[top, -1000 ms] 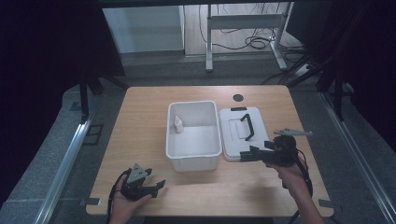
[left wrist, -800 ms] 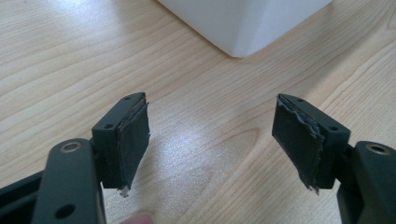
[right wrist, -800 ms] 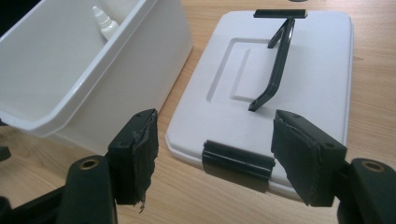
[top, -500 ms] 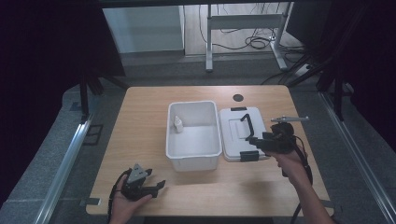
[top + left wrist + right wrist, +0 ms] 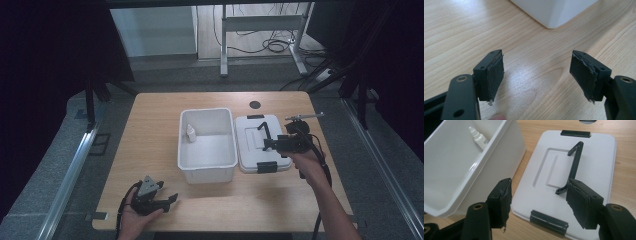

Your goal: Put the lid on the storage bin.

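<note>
The right gripper (image 5: 270, 144) is seen in the high view held over the near half of a white lid (image 5: 262, 142), its jaws spread with nothing pinched; they have just been closing a little, with nothing between them. The lid lies flat on the wooden table (image 5: 150, 125), touching or just beside the right wall of an open white box (image 5: 207, 145), and its black handle (image 5: 263, 131) is raised off the lid. A small white dropper bottle (image 5: 190, 133) is seen inside the box against its left wall. The left gripper (image 5: 167, 197) is held low near the table's front edge, well apart from the box, jaws spread and empty. In the left gripper view, the two black jaws are spread wide over bare wood, and a corner of the box (image 5: 554, 12) is seen ahead of them. In the right gripper view, the jaws are spread above the lid (image 5: 584, 157); the handle (image 5: 572, 167) is tilted up, and its near end is seen just beside the right-hand pad (image 5: 579, 205), though contact cannot be told. A black latch (image 5: 549, 218) is seen at the lid's near edge and another (image 5: 575, 133) at its far edge. The box (image 5: 466, 165) lies to the left, with the bottle (image 5: 479, 138) leaning in its far corner.
</note>
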{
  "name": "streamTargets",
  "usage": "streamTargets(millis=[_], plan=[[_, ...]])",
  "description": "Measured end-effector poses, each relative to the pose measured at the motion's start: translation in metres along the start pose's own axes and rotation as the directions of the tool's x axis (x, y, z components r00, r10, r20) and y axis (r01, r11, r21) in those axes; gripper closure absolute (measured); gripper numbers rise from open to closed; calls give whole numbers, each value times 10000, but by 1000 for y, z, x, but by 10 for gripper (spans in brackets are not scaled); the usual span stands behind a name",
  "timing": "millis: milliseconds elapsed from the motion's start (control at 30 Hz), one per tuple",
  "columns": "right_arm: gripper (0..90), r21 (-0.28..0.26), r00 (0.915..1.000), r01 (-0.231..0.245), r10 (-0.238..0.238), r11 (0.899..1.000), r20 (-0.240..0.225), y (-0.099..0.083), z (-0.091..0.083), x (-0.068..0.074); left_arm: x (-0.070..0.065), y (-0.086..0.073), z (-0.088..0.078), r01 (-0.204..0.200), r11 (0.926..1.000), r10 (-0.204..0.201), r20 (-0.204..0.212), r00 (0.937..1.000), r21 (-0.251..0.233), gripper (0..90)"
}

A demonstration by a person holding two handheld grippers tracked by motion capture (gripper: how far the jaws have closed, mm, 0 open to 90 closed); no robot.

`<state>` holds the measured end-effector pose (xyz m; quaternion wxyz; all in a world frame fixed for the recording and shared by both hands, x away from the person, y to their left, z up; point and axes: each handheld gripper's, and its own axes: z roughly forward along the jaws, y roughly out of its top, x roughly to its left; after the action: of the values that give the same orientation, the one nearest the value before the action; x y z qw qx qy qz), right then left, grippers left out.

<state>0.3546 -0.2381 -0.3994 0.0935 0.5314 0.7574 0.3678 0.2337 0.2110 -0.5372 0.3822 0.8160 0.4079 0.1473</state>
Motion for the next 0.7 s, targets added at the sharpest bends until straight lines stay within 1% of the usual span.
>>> streamTargets(millis=[100, 133, 400, 500, 533, 600, 633, 700], plan=[[379, 54, 9999, -57, 57, 10000, 99, 4, 5, -2, 0, 0, 1, -27, 10000, 27, -23, 10000, 51, 275], [380, 224, 9997, -112, 107, 9997, 210, 7, 8, -4, 0, 0, 1, -28, 10000, 28, -21, 10000, 58, 275], [381, 506, 9995, -265, 255, 9984, 189, 16, 15, -9, 0, -1, 3, -51, 9999, 51, -34, 10000, 109, 275], [382, 653, 9993, -307, 292, 9974, 234, 20, 19, -11, 0, -1, 3, -89, 9998, 90, -62, 9999, 165, 275], [382, 710, 9993, -349, 338, 9969, 164, 22, 23, -11, 0, -1, 3, -89, 9998, 90, -66, 9999, 174, 275], [382, 735, 9994, -301, 287, 9968, 188, 23, 24, -11, 0, -1, 4, -115, 9997, 117, -109, 9999, 211, 275], [383, 873, 9993, -310, 291, 9957, 230, 24, 27, -11, 0, -1, 4, -130, 9996, 132, -119, 9998, 231, 276], [386, 942, 9992, -358, 338, 9949, 227, 26, 30, -12, 0, -1, 4, -141, 9996, 144, -108, 9998, 232, 275]])
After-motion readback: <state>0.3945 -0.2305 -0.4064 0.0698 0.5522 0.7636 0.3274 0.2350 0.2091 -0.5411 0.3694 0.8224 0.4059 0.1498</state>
